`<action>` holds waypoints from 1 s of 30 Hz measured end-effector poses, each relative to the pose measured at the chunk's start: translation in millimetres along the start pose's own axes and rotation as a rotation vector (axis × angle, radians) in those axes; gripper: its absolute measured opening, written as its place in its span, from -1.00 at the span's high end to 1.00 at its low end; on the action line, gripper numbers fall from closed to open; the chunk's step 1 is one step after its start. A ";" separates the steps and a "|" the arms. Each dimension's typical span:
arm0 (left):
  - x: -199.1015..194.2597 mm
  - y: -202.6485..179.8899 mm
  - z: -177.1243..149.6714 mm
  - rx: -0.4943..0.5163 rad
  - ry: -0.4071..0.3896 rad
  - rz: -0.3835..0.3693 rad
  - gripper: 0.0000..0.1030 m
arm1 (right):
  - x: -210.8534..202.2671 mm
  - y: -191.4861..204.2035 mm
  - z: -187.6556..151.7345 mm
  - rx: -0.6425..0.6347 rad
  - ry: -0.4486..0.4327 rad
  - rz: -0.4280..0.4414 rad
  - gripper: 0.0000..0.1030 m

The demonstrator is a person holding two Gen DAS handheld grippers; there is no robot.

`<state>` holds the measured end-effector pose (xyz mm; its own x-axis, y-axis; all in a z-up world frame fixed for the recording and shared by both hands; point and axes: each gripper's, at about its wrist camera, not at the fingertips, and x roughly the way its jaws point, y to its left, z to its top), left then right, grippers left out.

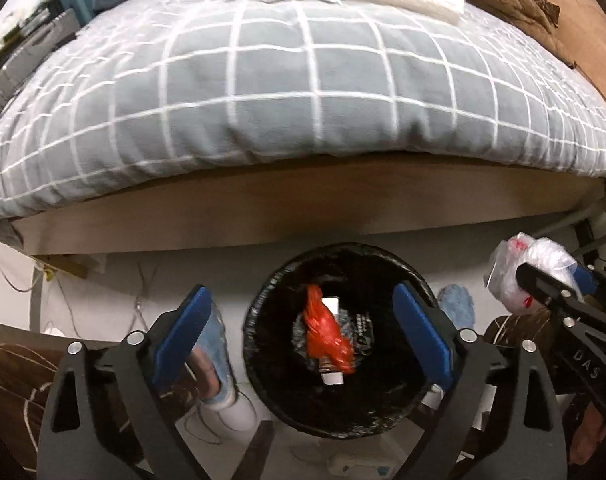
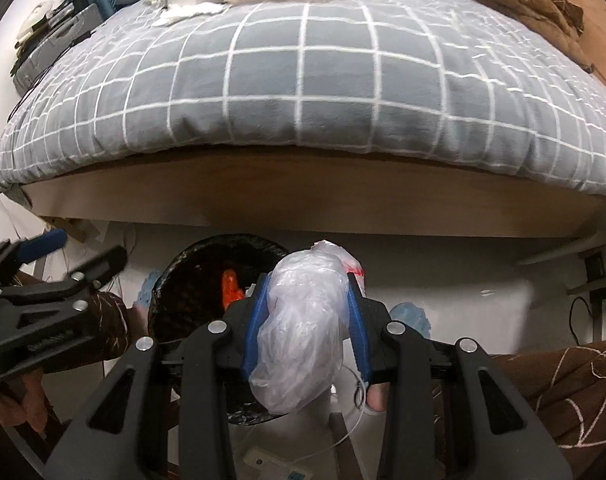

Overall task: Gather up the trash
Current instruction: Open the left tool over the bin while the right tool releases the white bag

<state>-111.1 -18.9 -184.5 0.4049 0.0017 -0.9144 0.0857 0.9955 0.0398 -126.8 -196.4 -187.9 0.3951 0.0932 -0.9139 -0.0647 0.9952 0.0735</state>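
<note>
L gripper jaws wide apart w/ nothing between, over black bin, red bag lying inside bin, R gripper clamped on clear plastic bag just beside bin, checked grey bedding behind

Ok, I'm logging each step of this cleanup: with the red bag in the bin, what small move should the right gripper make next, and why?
Probably shift the right gripper sideways over the bin, then release. It is shut on the clear plastic bag, which hangs beside the rim, not above the opening. The left gripper stands open and empty above the red bag.
</note>
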 end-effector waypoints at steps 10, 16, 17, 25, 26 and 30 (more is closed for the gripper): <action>-10.8 50.2 -9.5 -0.072 -0.020 0.035 -0.89 | 0.9 53.2 11.6 -0.076 -0.013 0.046 0.31; -11.9 67.6 -10.6 -0.103 -0.015 0.049 -0.89 | 1.6 71.6 13.1 -0.117 -0.022 0.058 0.24; -11.7 68.9 -10.5 -0.107 -0.015 0.050 -0.89 | 0.8 72.6 13.0 -0.122 -0.026 0.055 0.19; -25.0 66.9 -4.6 -0.101 -0.046 0.036 -0.89 | -12.7 61.4 16.6 -0.112 -0.081 0.019 -0.33; -26.8 66.4 -3.5 -0.102 -0.053 0.032 -0.89 | -15.3 59.4 17.9 -0.111 -0.089 0.015 -0.43; -34.2 64.0 3.3 -0.101 -0.071 0.028 -0.89 | -26.6 55.9 24.0 -0.118 -0.121 -0.005 -0.70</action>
<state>-116.5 44.4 -149.4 0.4696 0.0265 -0.8825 -0.0173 0.9996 0.0208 -118.9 -142.5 -149.9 0.5025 0.0979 -0.8590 -0.1662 0.9860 0.0151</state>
